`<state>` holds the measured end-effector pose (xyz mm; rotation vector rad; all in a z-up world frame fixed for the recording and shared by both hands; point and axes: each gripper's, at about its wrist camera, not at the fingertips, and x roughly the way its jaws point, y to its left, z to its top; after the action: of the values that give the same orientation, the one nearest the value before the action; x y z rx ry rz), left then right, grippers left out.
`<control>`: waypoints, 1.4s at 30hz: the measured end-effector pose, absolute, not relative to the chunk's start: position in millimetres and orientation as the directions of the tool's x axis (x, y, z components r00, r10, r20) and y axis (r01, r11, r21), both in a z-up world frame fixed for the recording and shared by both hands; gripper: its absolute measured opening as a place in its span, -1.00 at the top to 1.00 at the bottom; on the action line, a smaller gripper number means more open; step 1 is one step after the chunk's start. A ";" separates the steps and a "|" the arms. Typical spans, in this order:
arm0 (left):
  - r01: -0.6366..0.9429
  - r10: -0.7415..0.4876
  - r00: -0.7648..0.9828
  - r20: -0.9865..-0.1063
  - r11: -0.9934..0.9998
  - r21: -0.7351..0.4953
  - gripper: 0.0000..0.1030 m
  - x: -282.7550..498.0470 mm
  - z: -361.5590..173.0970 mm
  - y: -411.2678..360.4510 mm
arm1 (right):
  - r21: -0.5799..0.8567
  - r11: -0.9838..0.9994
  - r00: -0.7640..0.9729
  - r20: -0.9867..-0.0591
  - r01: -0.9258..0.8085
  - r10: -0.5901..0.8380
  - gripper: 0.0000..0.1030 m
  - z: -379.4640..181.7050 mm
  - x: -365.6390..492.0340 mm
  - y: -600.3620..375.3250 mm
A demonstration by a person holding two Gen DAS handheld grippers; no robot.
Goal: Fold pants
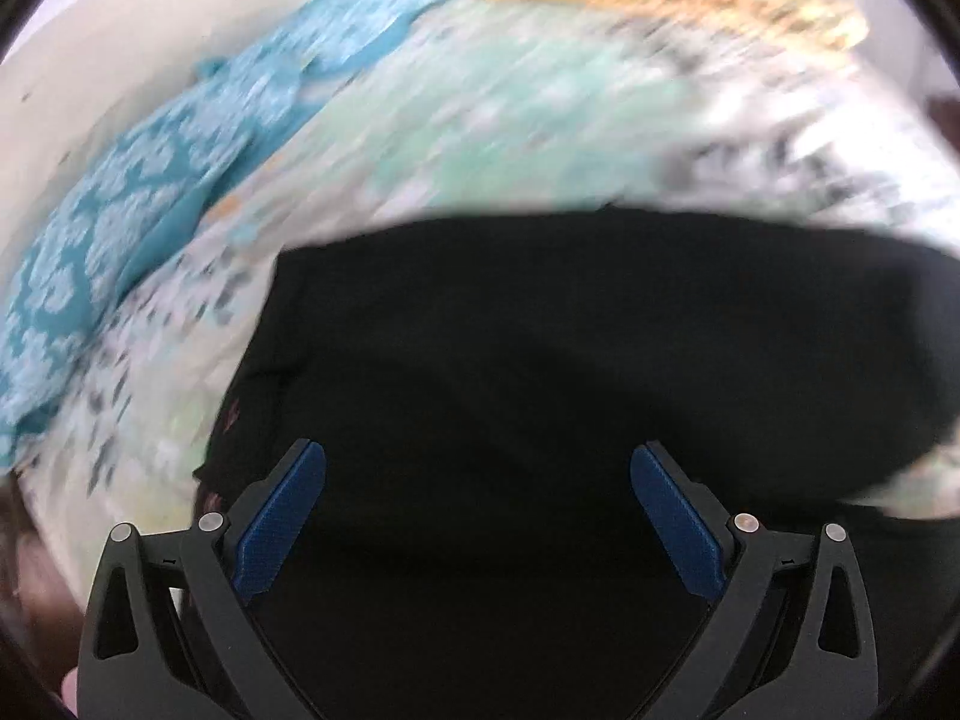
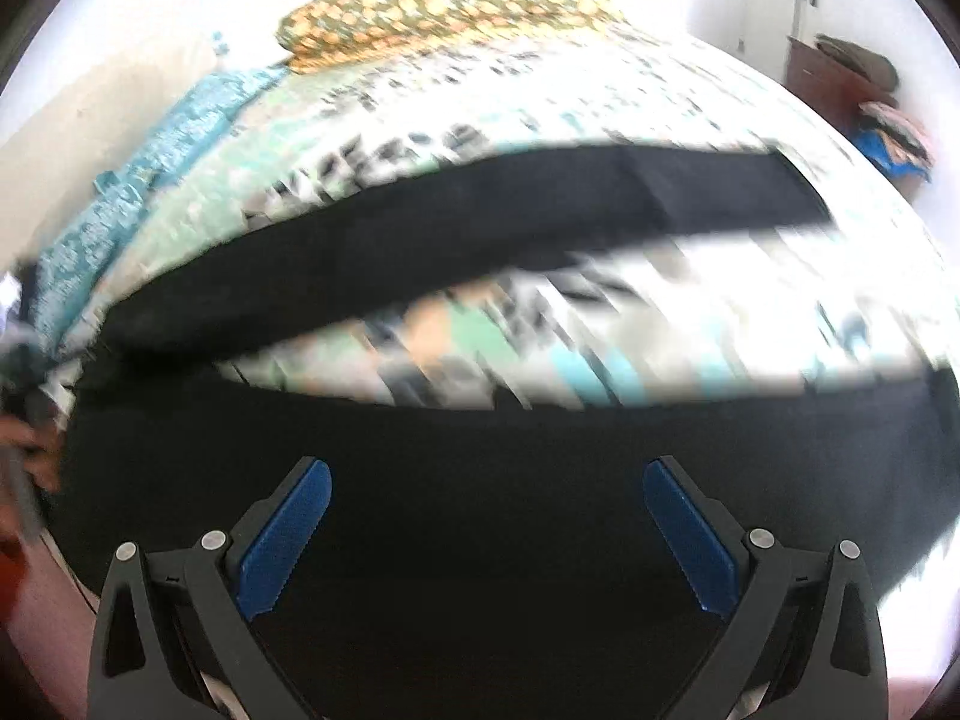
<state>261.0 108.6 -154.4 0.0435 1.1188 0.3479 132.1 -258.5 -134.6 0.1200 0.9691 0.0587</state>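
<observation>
Two grippers hang over the black pants [image 2: 480,480], which lie spread on the patterned bed cover [image 2: 660,324]; one leg stretches away across the bed in the right wrist view. The left gripper [image 1: 477,516] and the right gripper [image 2: 486,531] both have their blue fingers [image 1: 279,531] spread wide with nothing between them. Both views are smeared, so aim may suffer: fingers closing now could catch only one layer, or pinch the bed cover along with the cloth, leaving a crooked fold.
</observation>
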 end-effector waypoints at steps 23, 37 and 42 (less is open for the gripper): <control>-0.242 0.190 0.543 -0.818 0.968 0.064 -0.99 260.9 -179.9 104.5 | -0.136 0.958 0.345 -0.912 0.253 -0.220 -0.99 -190.6 325.1 -510.6; -0.260 0.234 0.543 -0.806 0.960 0.104 -0.99 264.6 -186.1 100.1 | 0.070 0.926 0.377 -0.922 0.371 -0.082 0.54 -188.8 398.0 -587.5; -0.262 0.236 0.545 -0.805 0.959 0.104 -0.99 264.9 -186.7 100.2 | 0.171 0.947 0.606 -0.795 0.271 -0.029 0.91 -127.2 325.1 -569.4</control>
<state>264.9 100.2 -186.7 -0.0296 0.9499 0.2958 325.1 -569.4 -127.2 0.2884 0.9065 -0.1765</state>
